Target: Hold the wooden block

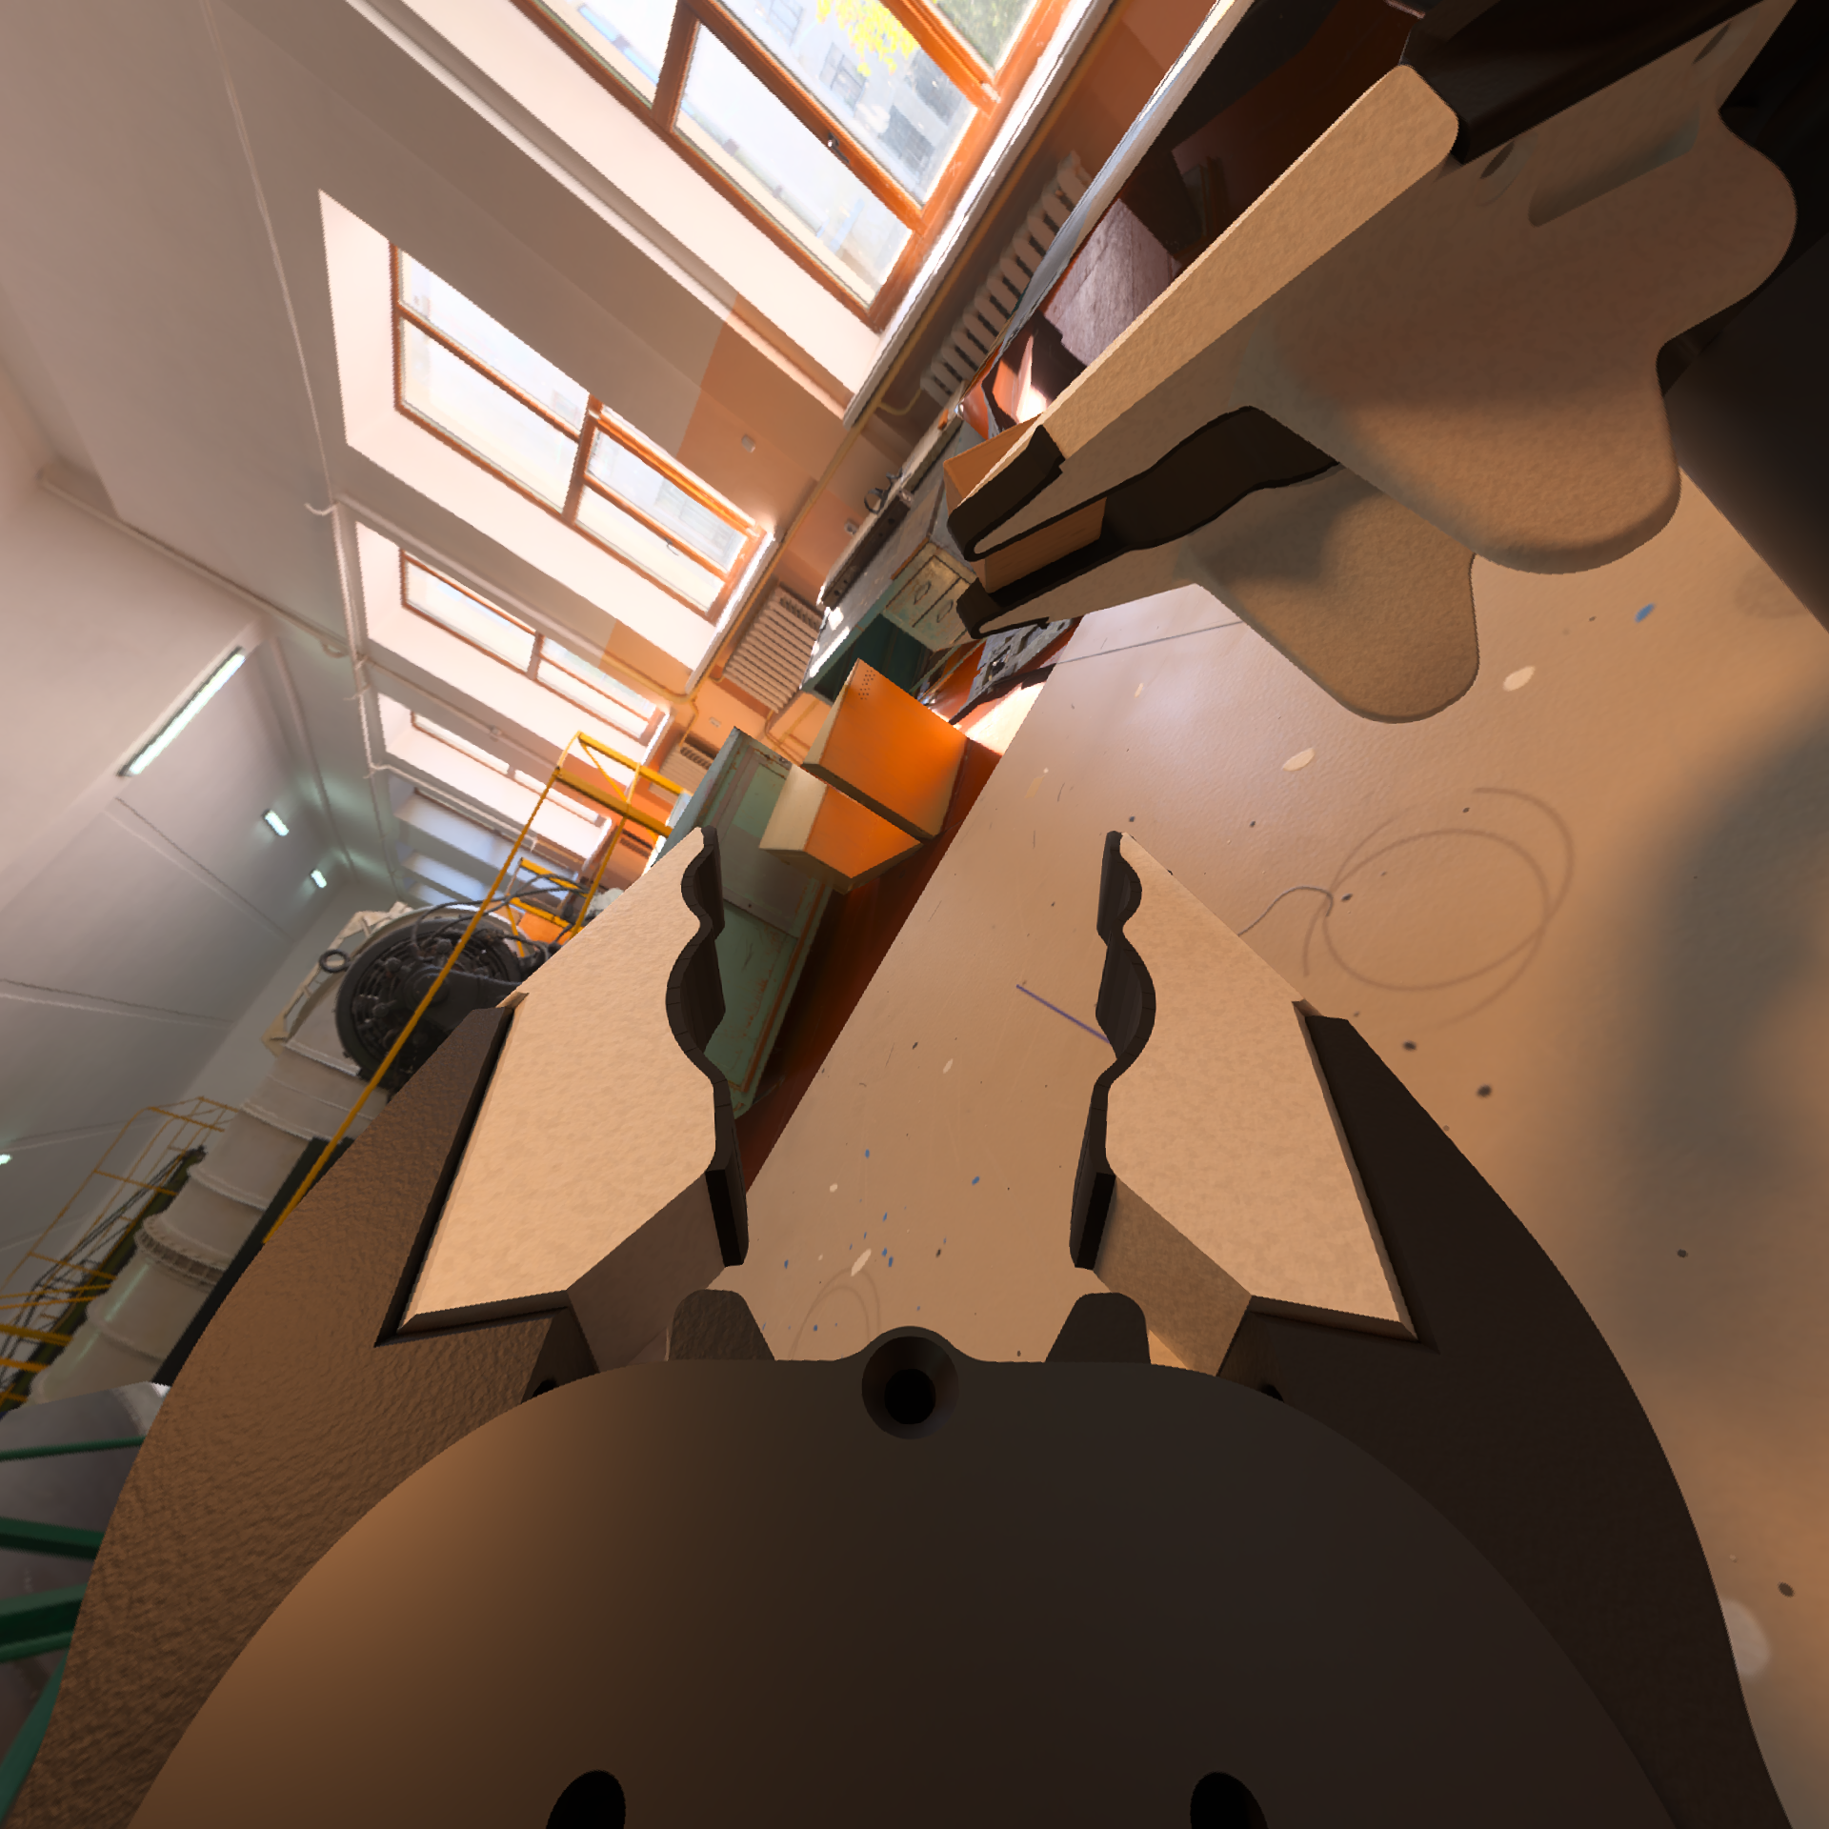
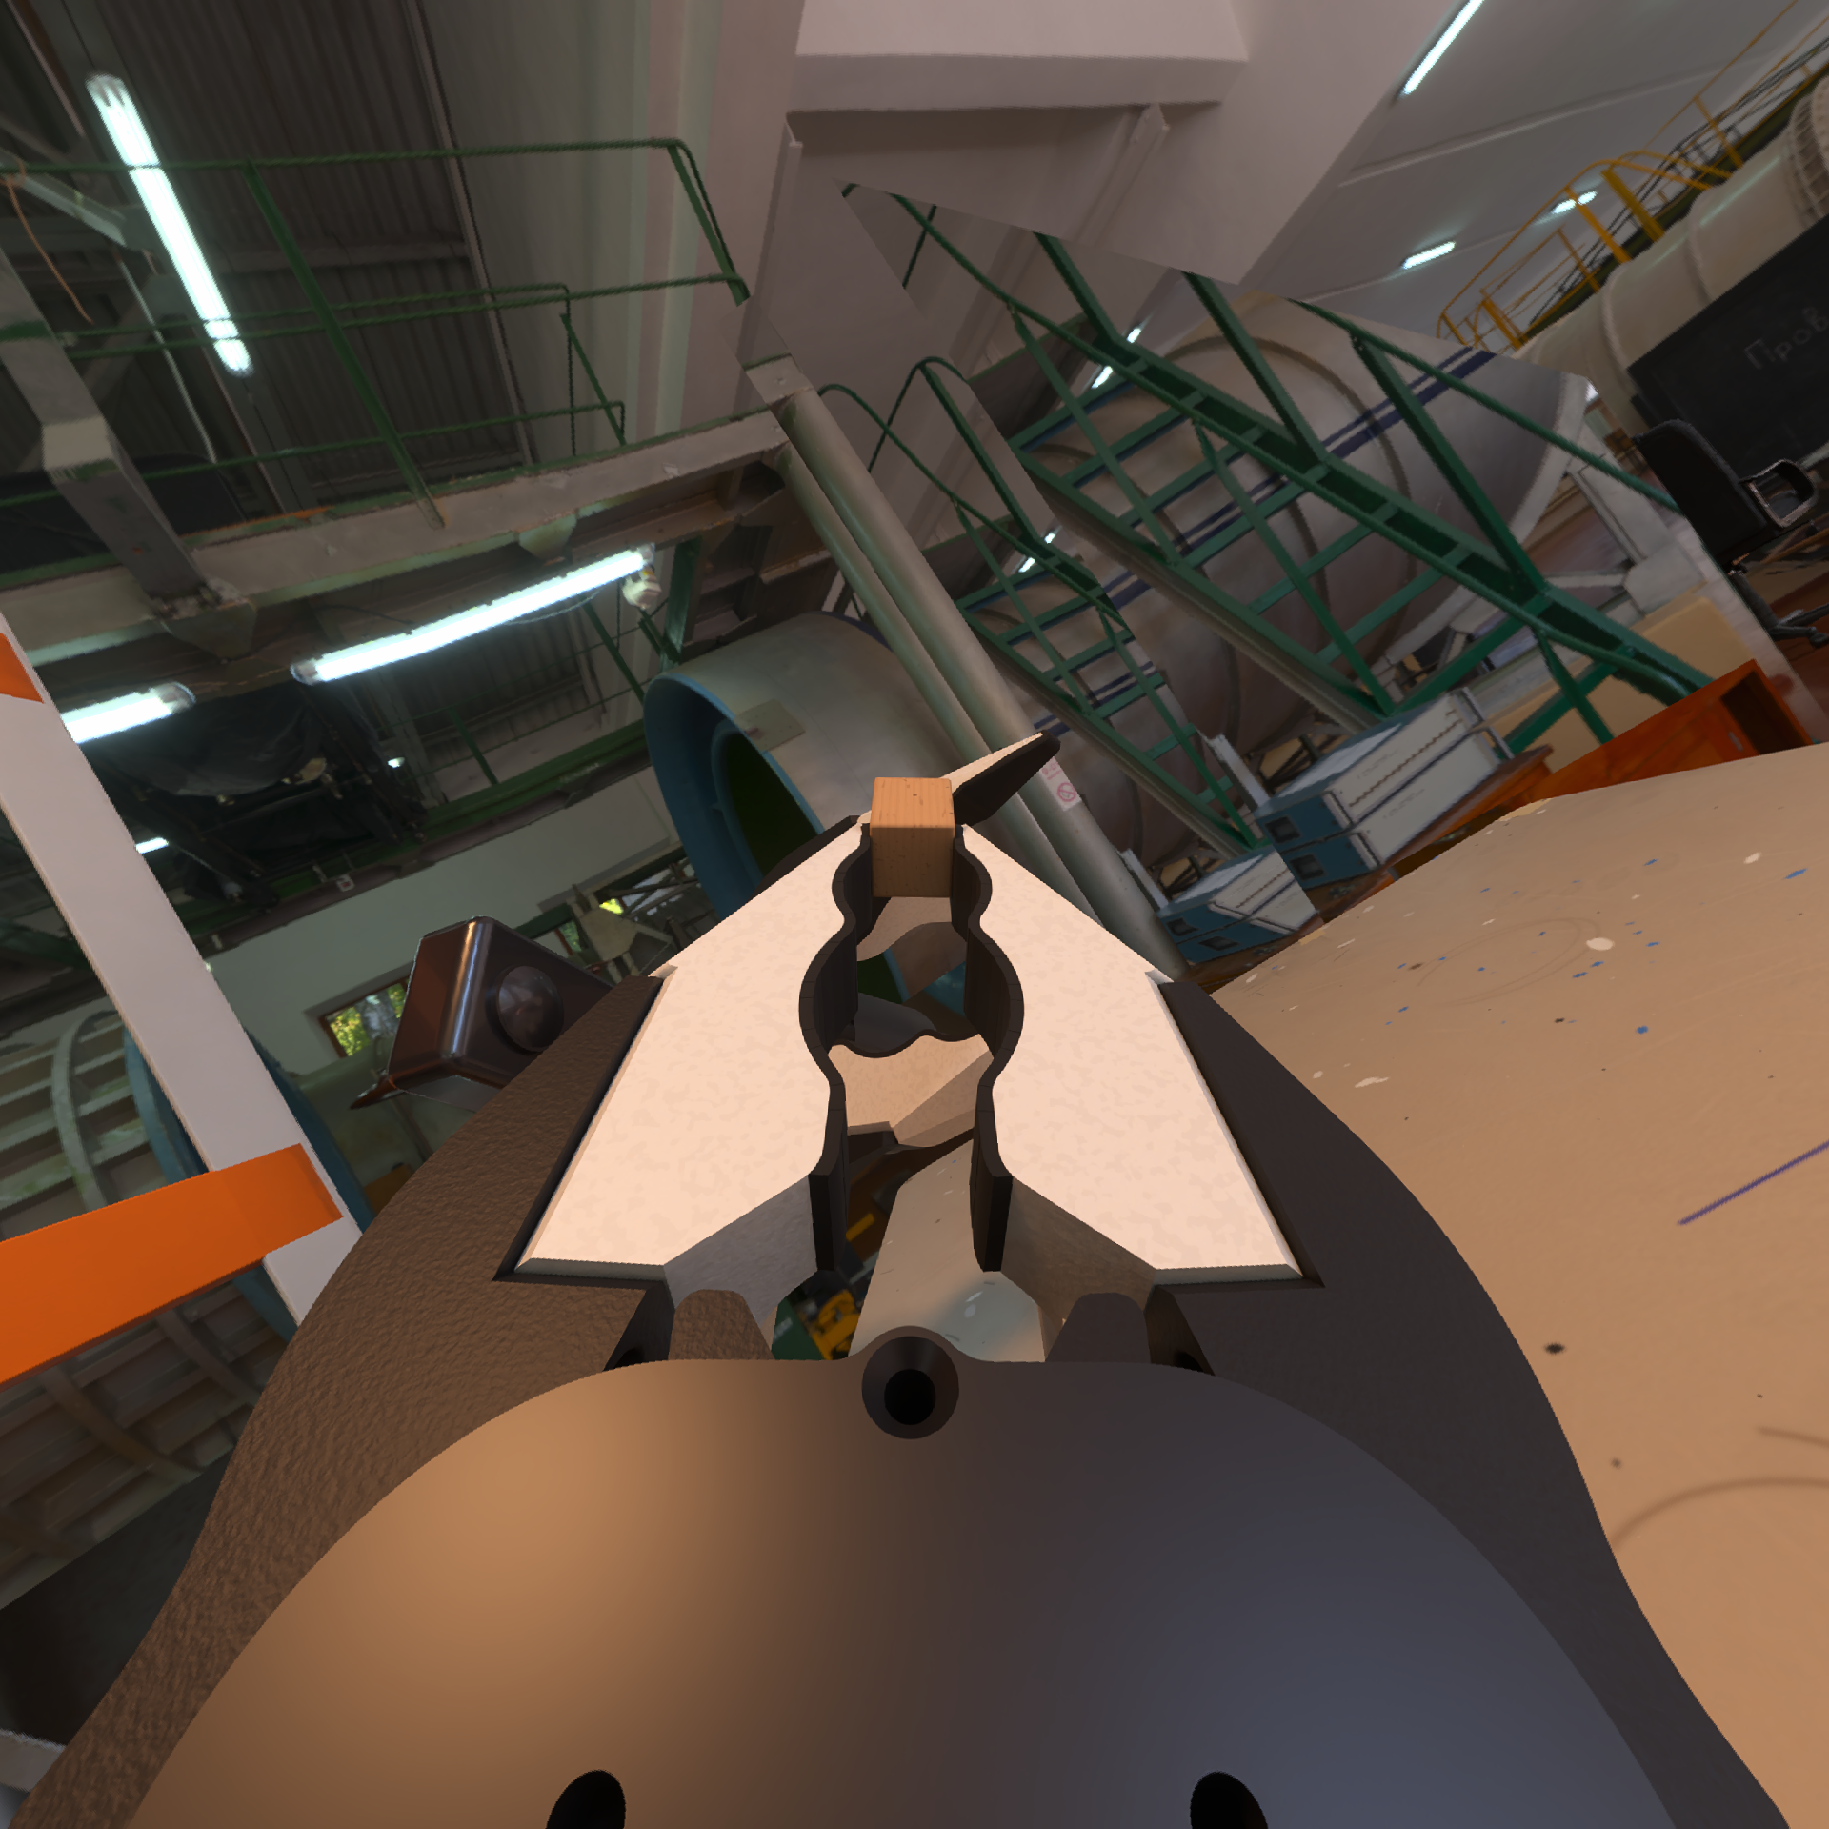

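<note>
The wooden block is a small light-brown cube. My right gripper is shut on it at the fingertips and holds it in the air above the beige table. The left wrist view shows the same from the side: the right gripper at the upper right, clamped on the block. My left gripper is open and empty, below the block and apart from it. One of its fingers shows just behind the block in the right wrist view.
The beige table has paint specks and faint ring marks, with its edge running diagonally. Beyond it are orange and teal cabinets, green metal stairs and stacked equipment cases.
</note>
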Robot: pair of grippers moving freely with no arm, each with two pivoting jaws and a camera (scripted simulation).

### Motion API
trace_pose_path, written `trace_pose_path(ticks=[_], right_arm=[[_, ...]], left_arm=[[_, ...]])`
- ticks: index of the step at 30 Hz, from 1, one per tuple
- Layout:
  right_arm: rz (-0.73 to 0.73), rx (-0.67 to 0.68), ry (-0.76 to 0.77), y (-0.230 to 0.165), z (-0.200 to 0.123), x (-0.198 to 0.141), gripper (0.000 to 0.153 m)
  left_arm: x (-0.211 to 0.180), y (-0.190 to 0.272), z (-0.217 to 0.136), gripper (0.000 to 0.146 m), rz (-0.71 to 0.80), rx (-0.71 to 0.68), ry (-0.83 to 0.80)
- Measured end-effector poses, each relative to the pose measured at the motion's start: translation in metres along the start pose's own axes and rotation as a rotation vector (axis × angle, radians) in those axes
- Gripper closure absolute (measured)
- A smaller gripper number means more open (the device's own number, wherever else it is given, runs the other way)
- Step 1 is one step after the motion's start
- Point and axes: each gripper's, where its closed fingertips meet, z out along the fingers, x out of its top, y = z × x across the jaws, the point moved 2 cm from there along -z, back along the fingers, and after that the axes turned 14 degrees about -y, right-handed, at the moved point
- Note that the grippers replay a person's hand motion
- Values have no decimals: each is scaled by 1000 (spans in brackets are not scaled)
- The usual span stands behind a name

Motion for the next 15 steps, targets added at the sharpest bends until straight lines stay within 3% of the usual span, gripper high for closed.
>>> trace_pose_path(ticks=[15], right_arm=[[55,22,16,2,-1,-1,138]], left_arm=[[2,3,-2,69,-17,-17,1]])
